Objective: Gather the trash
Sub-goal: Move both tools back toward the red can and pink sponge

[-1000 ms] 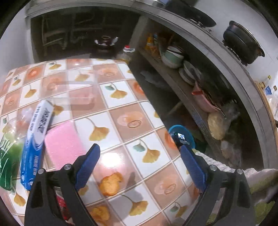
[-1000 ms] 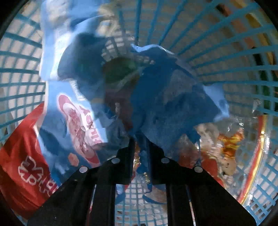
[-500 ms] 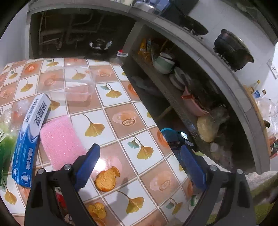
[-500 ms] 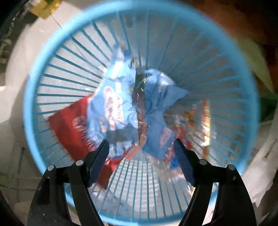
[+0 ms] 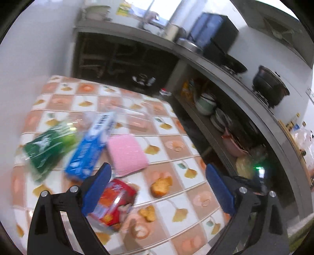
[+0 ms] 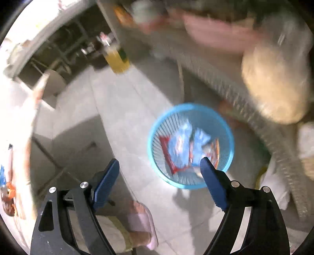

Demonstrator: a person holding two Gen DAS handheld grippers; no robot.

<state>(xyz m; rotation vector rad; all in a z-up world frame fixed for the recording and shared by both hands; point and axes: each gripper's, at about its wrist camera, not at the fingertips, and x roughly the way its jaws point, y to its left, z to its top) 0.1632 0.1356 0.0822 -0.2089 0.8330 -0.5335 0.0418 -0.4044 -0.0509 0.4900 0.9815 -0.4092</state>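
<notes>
Blue plastic slatted basket (image 6: 191,145) on the floor already holds crumpled wrappers; your right gripper (image 6: 159,181), jaws just opened wide and empty, is above it. Your left gripper (image 5: 158,188), open and empty, faces the tiled table (image 5: 176,135), where a red snack packet (image 5: 113,202) and crumbs remain nearby.

Both fisheye views are smeared by motion blur, heaviest toward the rims, where straight lines are bowed. In the left wrist view, daylight is admitted through a window (image 5: 157,11) at 12 o'clock. In the right wrist view, the floor (image 6: 125,109) is washed out by glare at 9 o'clock.
</notes>
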